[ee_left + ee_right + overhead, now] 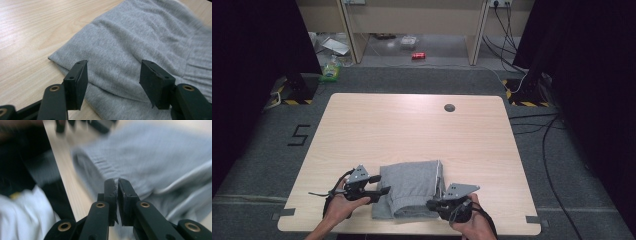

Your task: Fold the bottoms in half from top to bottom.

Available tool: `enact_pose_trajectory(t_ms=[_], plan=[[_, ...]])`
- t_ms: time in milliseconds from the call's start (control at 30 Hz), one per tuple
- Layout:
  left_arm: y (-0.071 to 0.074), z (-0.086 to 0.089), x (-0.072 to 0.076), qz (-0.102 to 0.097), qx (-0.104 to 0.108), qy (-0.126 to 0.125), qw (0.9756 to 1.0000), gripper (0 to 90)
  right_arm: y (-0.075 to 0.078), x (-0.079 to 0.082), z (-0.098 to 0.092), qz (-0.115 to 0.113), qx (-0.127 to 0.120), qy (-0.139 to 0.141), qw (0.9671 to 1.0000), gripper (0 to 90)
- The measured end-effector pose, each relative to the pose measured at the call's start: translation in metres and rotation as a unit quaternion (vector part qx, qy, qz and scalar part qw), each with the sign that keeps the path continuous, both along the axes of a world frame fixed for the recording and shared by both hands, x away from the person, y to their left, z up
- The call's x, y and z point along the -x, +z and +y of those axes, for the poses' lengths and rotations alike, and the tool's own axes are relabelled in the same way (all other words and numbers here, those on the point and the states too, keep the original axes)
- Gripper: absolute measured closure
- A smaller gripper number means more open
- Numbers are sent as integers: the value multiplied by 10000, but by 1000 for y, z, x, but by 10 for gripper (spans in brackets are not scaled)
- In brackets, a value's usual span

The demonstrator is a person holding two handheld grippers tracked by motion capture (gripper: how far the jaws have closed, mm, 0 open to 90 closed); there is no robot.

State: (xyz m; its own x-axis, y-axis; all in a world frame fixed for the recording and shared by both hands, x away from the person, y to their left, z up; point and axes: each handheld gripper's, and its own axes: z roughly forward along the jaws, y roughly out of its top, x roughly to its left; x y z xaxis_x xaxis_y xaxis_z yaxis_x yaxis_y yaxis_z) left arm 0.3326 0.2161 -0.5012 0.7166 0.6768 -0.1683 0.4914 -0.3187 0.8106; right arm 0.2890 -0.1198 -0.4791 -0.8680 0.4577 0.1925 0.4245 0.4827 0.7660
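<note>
l gripper (113,82) jaws apart, straddling near-left edge of grey cloth (412,187); r gripper (117,187) jaws together, empty, at cloth's near-right corner; l nearer.

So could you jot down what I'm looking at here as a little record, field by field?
Setting: light wooden table on grey carpet
Main item: folded grey garment, ribbed waistband showing, at the table's near edge
Left gripper: jaws open, poised over the garment's corner, not pressing it
Right gripper: jaws shut together, no cloth visibly between them, at the garment's right side
Hands: one on each gripper, coming in from the near edge
Other: dark round spot near the table's far edge; red can on the floor beyond
</note>
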Motion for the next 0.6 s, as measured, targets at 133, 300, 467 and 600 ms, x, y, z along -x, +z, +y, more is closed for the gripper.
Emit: enact_pose_trajectory(t_ms=[133,300,467,600], plan=[[2,0,4,-19,49,-16,10000,378,-5,0,-2,160,125,-70,9998,725],[11,-9,10,-104,138,-119,9998,362,24,-7,3,-306,-114,-237,9992,637],[12,-20,15,-134,124,-240,9995,343,17,-29,19,-327,66,-345,9988,625],[11,-24,22,-158,-61,-363,9992,338,5,-36,22,-187,281,-346,9988,627]])
